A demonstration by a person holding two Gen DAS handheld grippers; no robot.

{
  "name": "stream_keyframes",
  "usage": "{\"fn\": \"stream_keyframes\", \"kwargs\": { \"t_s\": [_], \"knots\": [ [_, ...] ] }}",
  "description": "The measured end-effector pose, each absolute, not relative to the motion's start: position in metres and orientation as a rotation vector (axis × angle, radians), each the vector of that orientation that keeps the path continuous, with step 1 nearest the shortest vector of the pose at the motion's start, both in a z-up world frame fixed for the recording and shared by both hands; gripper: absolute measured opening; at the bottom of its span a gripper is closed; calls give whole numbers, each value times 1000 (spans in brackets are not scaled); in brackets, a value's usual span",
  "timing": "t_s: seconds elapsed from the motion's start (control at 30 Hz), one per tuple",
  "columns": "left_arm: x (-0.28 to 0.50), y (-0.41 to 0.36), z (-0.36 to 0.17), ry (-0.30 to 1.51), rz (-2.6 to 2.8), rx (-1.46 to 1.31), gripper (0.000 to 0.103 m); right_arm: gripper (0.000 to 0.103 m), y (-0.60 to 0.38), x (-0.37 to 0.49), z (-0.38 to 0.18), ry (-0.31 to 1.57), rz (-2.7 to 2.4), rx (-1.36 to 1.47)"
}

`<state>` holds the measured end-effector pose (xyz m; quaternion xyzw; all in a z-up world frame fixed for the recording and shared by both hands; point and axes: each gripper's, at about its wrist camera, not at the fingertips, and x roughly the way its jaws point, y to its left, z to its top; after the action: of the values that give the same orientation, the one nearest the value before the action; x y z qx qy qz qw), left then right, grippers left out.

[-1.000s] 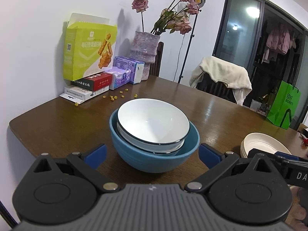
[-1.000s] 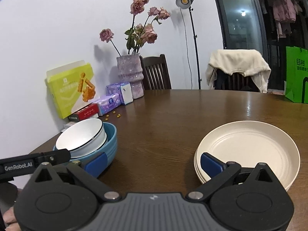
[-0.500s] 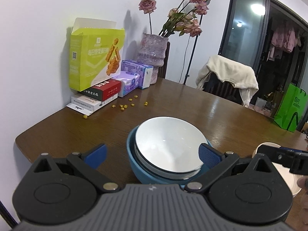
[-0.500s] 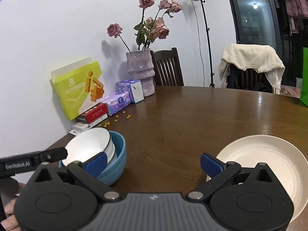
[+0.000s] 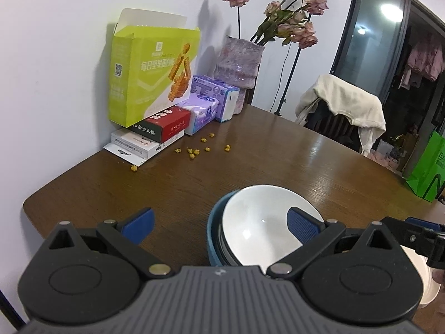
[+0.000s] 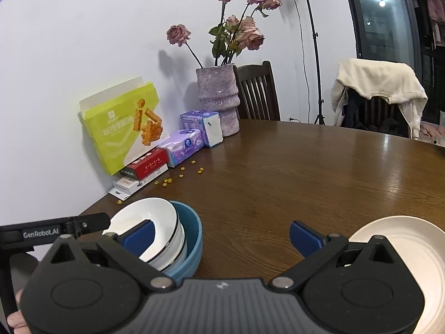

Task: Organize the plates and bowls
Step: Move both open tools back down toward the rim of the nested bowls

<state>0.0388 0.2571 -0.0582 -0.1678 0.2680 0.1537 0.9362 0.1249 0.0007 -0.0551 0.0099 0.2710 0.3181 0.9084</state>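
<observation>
A white bowl [image 5: 261,222] with a dark rim sits nested in a blue bowl [image 5: 214,233] on the brown table [image 5: 250,156]. My left gripper [image 5: 219,222] is open and empty, held above the table; its right finger is over the white bowl. In the right wrist view the same white bowl [image 6: 164,222] and blue bowl [image 6: 192,239] sit at lower left, and a stack of cream plates [image 6: 406,247] lies at lower right. My right gripper [image 6: 221,235] is open and empty, above the table between bowls and plates.
Against the wall stand a green snack box [image 5: 150,75], small boxes [image 5: 155,130], tissue packs [image 5: 205,108] and a pink vase of roses [image 5: 239,69]. Yellow crumbs [image 5: 194,150] lie on the table. Chairs, one draped with a cream garment [image 6: 378,89], stand behind.
Both grippers have pulled back and shifted left, so the bowls and plates have slid lower and to the right in each view. The dishes have not moved. Both grippers stay open.
</observation>
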Motion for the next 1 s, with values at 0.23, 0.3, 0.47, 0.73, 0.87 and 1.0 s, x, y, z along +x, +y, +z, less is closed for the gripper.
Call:
{"fn": "stream_keyframes", "kwargs": {
  "t_s": [0.23, 0.3, 0.47, 0.73, 0.87, 1.0],
  "knots": [
    [57, 271, -51, 584, 298, -361, 103, 103, 16, 141, -47, 603, 659, 36],
    [62, 275, -49, 595, 297, -368, 103, 103, 21, 144, -43, 608, 662, 38],
    [72, 285, -51, 635, 294, -400, 103, 103, 35, 151, -37, 632, 660, 23],
    [84, 299, -61, 701, 284, -449, 103, 103, 64, 167, -39, 696, 682, 2],
    [91, 299, -69, 748, 274, -451, 103, 103, 75, 175, -49, 756, 690, 2],
    [92, 301, -79, 774, 260, -466, 103, 103, 81, 182, -62, 817, 674, -4]
  ]
}}
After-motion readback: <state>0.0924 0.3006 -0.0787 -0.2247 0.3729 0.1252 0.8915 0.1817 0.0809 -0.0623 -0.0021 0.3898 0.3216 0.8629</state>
